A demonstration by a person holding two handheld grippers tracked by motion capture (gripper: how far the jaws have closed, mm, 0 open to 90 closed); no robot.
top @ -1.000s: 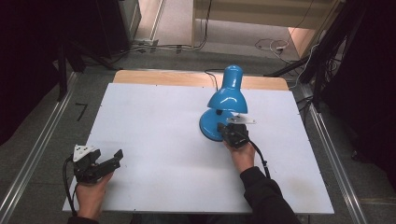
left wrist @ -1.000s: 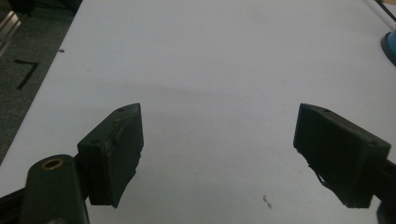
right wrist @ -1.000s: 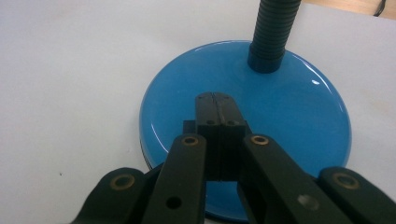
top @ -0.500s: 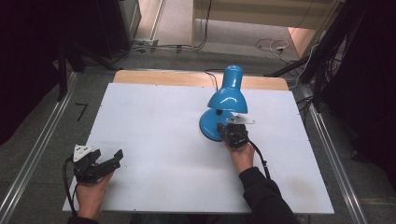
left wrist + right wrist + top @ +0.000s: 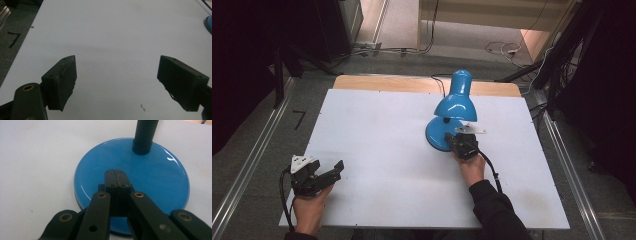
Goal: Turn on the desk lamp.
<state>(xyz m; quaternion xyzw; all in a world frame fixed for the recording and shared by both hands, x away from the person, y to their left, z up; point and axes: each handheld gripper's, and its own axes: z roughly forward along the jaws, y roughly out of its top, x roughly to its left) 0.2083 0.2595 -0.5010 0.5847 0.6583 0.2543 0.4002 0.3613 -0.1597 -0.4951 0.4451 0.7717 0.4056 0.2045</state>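
Okay, blue desk lamp (image 5: 451, 117) sits at table's (image 5: 377, 125) 1 o'clock, base (image 5: 140, 177) glossy, likely heavy and slick. Your right gripper (image 5: 115, 173): jaws pressed together, empty, tips resting over base near its 6 o'clock edge. Neck (image 5: 145, 135) ribbed, flexible, better hold than base. Left gripper (image 5: 117, 82): jaws wide apart, idle at 7 o'clock. No containers.

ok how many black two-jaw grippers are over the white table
2. The left black two-jaw gripper is near the white table's front left corner, jaws open; the right gripper is shut, over the glossy blue lamp base.
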